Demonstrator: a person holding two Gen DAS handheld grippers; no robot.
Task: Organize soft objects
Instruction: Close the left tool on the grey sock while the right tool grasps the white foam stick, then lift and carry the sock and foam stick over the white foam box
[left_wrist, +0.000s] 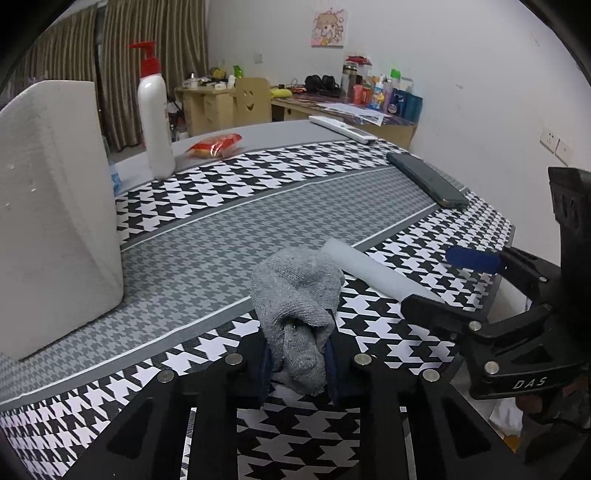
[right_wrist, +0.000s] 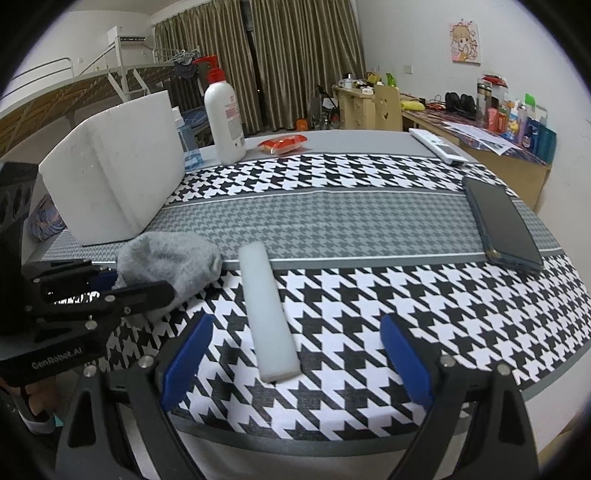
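Note:
A grey sock (left_wrist: 299, 295) is bunched up on the houndstooth tablecloth (left_wrist: 221, 236); my left gripper (left_wrist: 299, 360) is shut on its near end. In the right wrist view the sock (right_wrist: 173, 262) sits at the left with the left gripper (right_wrist: 107, 284) clamped on it. A white foam strip (right_wrist: 269, 314) lies lengthwise between my right gripper's open blue pads (right_wrist: 188, 354), untouched. My right gripper (right_wrist: 295, 358) is open and empty, low over the table's near edge. The strip also shows in the left wrist view (left_wrist: 376, 273), just right of the sock, with the right gripper (left_wrist: 447, 282) over its near end.
A white foam box (right_wrist: 114, 188) stands at the left. Behind it are a white pump bottle (right_wrist: 225, 118) and a red snack packet (right_wrist: 282, 144). A dark phone (right_wrist: 502, 225) and a white remote (right_wrist: 437, 146) lie at the right. A cluttered desk (right_wrist: 498, 147) stands beyond.

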